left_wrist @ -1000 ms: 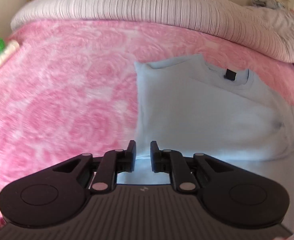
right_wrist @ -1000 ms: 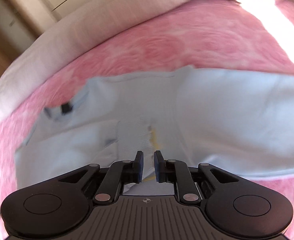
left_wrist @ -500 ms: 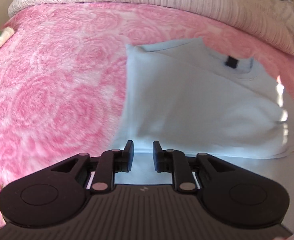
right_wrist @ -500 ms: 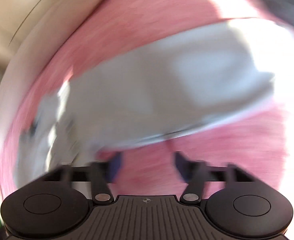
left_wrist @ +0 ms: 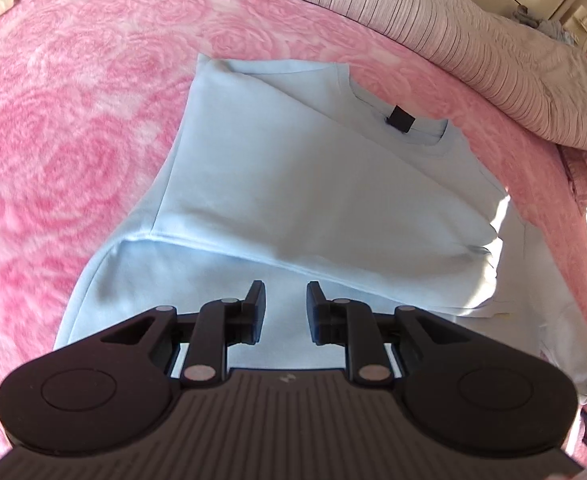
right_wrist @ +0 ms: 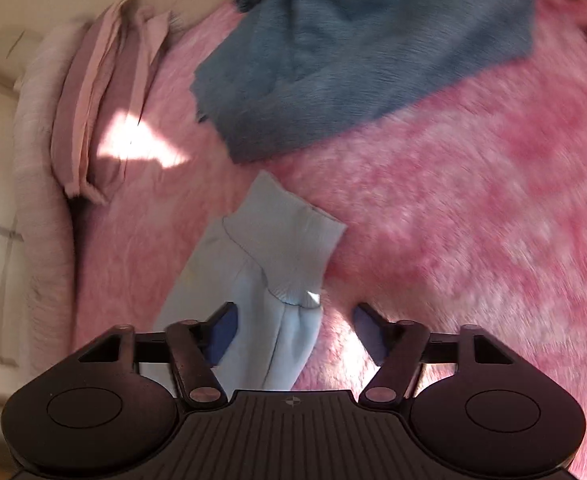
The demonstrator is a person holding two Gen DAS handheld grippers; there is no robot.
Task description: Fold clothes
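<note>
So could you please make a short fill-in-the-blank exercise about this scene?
1. The light blue sweatshirt lies on a ____ blanket.
2. The right claw is ____, above the sleeve cuff.
3. The neck label is ____.
4. Beyond the cuff lies a darker ____ garment.

Answers: pink; open; black; blue

A pale blue sweatshirt (left_wrist: 301, 184), a pink rose-patterned blanket (left_wrist: 73, 128), a grey-striped duvet (left_wrist: 433, 20) and a slate-blue garment (right_wrist: 357, 56) are seen.
</note>
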